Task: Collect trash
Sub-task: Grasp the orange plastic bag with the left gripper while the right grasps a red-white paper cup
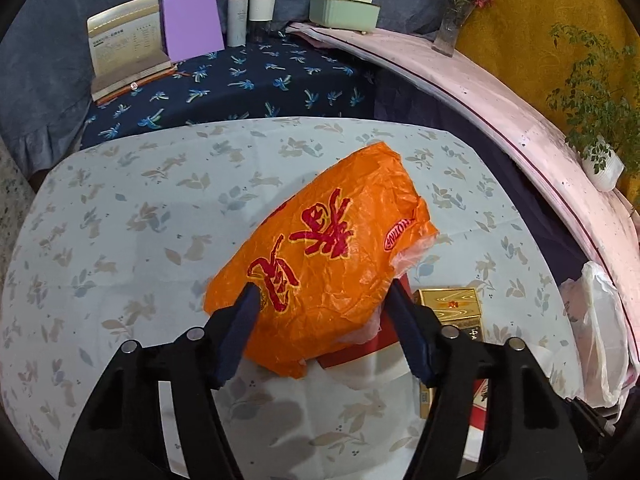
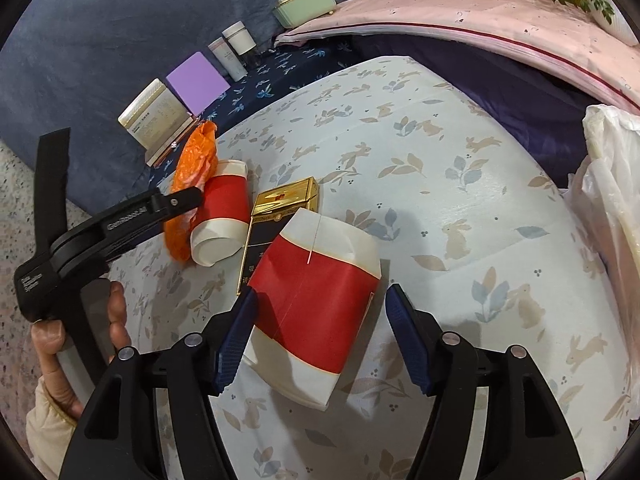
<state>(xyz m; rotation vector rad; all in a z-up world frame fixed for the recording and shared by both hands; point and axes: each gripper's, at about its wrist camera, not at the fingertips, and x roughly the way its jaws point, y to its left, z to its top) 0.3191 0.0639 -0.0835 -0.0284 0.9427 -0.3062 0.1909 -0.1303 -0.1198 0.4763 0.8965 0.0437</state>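
An orange plastic wrapper [image 1: 328, 256] with red characters fills the space between my left gripper's [image 1: 322, 300] wide-spread fingers; whether they press it is unclear. In the right wrist view the wrapper [image 2: 192, 184] lies beside a tipped red and white paper cup [image 2: 222, 216], with the left gripper [image 2: 120, 220] against it. My right gripper [image 2: 320, 304] is open around a flattened red and white paper cup [image 2: 320, 312] lying on the rabbit-print tablecloth [image 2: 460, 200]. A gold and black cigarette box [image 2: 280, 208] lies between the two cups.
A white plastic bag [image 2: 612, 192] hangs at the table's right edge. Behind the table, on a dark blue cloth, stand a booklet [image 1: 124, 40], a purple card [image 1: 194, 26], two bottles [image 1: 252, 12] and a green box [image 1: 344, 10]. A pink ledge [image 1: 500, 96] holds plants.
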